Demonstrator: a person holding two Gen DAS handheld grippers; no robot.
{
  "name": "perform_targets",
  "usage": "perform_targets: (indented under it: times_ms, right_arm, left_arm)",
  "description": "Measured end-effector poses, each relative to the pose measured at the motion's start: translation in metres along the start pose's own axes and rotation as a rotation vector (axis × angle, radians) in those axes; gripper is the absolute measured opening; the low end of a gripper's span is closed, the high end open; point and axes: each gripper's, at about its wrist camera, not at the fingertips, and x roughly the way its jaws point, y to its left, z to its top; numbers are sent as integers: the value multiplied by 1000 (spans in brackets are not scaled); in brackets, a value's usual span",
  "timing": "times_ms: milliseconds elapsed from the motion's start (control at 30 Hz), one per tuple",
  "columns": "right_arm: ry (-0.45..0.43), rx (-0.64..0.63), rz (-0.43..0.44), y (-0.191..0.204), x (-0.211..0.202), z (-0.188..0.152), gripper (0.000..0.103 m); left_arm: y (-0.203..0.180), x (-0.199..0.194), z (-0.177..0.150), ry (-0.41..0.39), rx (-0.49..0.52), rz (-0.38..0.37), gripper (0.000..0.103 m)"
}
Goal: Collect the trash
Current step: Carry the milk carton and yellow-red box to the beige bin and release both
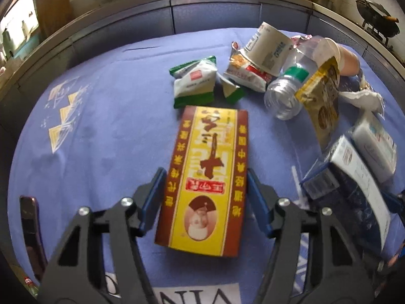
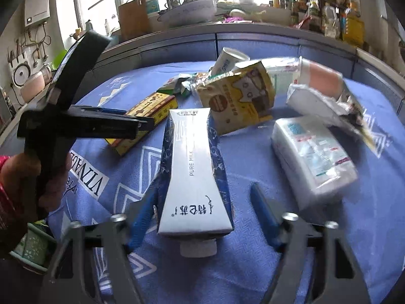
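the left gripper [image 1: 205, 185] straddles the near half of a red and yellow box [image 1: 205, 177] that lies flat on the blue cloth [image 1: 101, 126]. its blue pads stand just beside the box's long edges, right pad at the edge, left pad with a thin sliver of cloth showing, so the jaws are not clearly pressing; they count as open around it. the right gripper [image 2: 202, 202] brackets a white and blue milk carton [image 2: 192, 172] lying on the same cloth, cap end toward the camera. the left pad sits against the carton's side, while the right pad stands apart from it with cloth between, so this one is open too.

beyond the box lie two green and white snack packets [image 1: 195, 83], then a heap: a paper cup [image 1: 268, 48] tipped on its side, a clear plastic bottle [image 1: 286, 93], a yellow wrapper [image 1: 321, 93] and crumpled white paper [image 1: 362, 98]. a wrapped pack of tissues [image 2: 314, 157] lies just right of the carton. a dark phone [image 1: 30, 228] rests at the cloth's left edge. in the right wrist view a hand [image 2: 33, 177] grips the left gripper's handle.
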Motion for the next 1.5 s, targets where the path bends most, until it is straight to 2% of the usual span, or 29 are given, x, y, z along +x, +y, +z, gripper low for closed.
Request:
perform_targets:
  times_ms: [100, 133, 300, 400, 533, 700, 767, 900, 1000, 1100, 1200, 1267, 1333, 1400, 1467, 1500]
  right_arm:
    - [7, 41, 47, -3, -1, 2, 50]
    - [1, 65, 87, -5, -5, 3, 50]
    - [-67, 160, 229, -20, -40, 2, 50]
    - [-141, 231, 227, -44, -68, -2, 50]
    - [-237, 368, 109, -111, -105, -20, 50]
    - [-317, 557, -60, -198, -154, -57, 50]
    - [-336, 652, -152, -240, -178, -75, 50]
    - [-311, 821, -311, -325, -216, -112, 50]
    - [-265, 890, -362, -372, -223, -124, 51]
    - [-218, 917, -401, -404, -222, -123, 51]
    - [-198, 936, -461, -422, -220, -120, 55]
    - [-192, 962, -510, -436, -222, -123, 57]
    - [-204, 1000, -512, -440, -227, -125, 57]
    - [-213, 1019, -553, -436, -236, -120, 57]
    - [-262, 1025, -574, -419, -252, -111, 57]
    - [-283, 1023, -580, -412, -253, -99, 57]
  left_arm:
    - [2, -9, -8, 6, -5, -47, 59]
    - [1, -15, -11, 5, -8, -66, 59]
    - [-15, -61, -20, -24, 1, -215, 59]
    - [-44, -83, -9, -54, 60, -267, 59]
    - [-111, -96, 18, -64, 183, -375, 59]
    - [-240, -88, 53, -35, 365, -532, 59]
    - [-292, -81, 64, -10, 419, -593, 59]
    - [-406, -52, 89, 79, 509, -702, 59]
    - [-476, -25, 104, 147, 564, -723, 59]
    - [-528, 2, 113, 214, 597, -743, 59]
    - [-567, 30, 121, 307, 628, -760, 62]
    - [-577, 42, 127, 331, 617, -756, 65]
    - [-581, 53, 138, 380, 592, -750, 65]
    - [-562, 50, 155, 408, 548, -774, 65]
    - [-539, 34, 173, 363, 509, -794, 65]
    - [-513, 16, 183, 313, 477, -823, 65]
